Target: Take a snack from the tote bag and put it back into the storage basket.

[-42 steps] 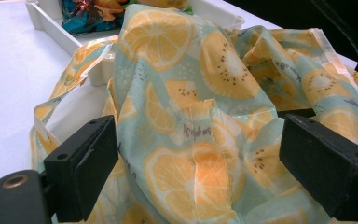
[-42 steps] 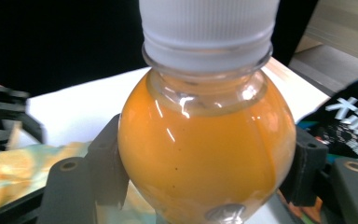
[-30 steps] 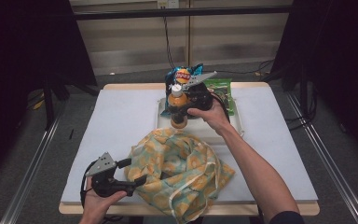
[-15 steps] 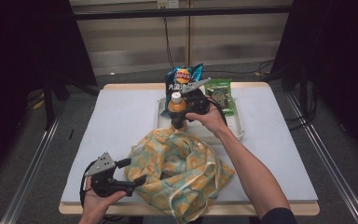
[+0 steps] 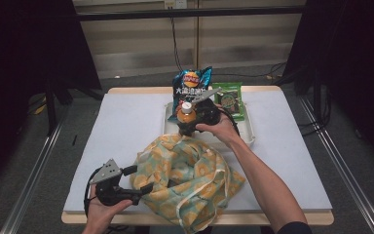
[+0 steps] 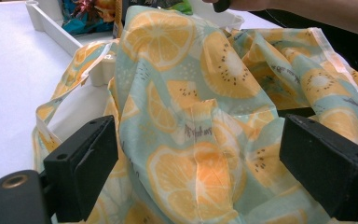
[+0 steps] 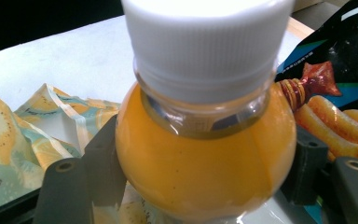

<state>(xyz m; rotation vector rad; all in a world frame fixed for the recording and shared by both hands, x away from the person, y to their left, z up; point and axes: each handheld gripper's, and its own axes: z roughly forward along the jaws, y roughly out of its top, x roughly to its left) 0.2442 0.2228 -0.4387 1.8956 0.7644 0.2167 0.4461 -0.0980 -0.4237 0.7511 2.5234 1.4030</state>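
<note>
- Nearest the person, at about seven o'clock on the table, the left gripper (image 5: 139, 180) sits at the edge of a fruit-print cloth bag (image 5: 190, 178). In the left gripper view its jaws stand apart with bag fabric bunched between them; whether the pads pinch the cloth I cannot tell.
- Risk here: if that hold is loose, the bag mouth may sag shut or the bag may slide along the white table (image 5: 126, 126), so anything lowered toward it would land on folded cloth rather than inside.
- The bag lies crumpled at the table's centre, stretching toward six o'clock. Its opening is hard to make out among the folds, which makes aiming for it uncertain.
- Just beyond the bag, toward twelve o'clock, the right gripper (image 5: 187, 122) clasps a small orange juice bottle (image 7: 200, 154) with a white cap; the jaws press on its round shoulders, seen close in the right gripper view.
- Risk here: the bottle is rounded and smooth, so it could twist or slip out between the pads, especially if tilted.
- The bottle hangs over the near rim of a white tray (image 5: 247, 134); catching that rim could knock it loose.
- Farthest, at twelve o'clock, a blue crisp bag (image 5: 193, 83) and a green packet (image 5: 231, 97) stand in the tray, and a swing of the hand could topple them.
</note>
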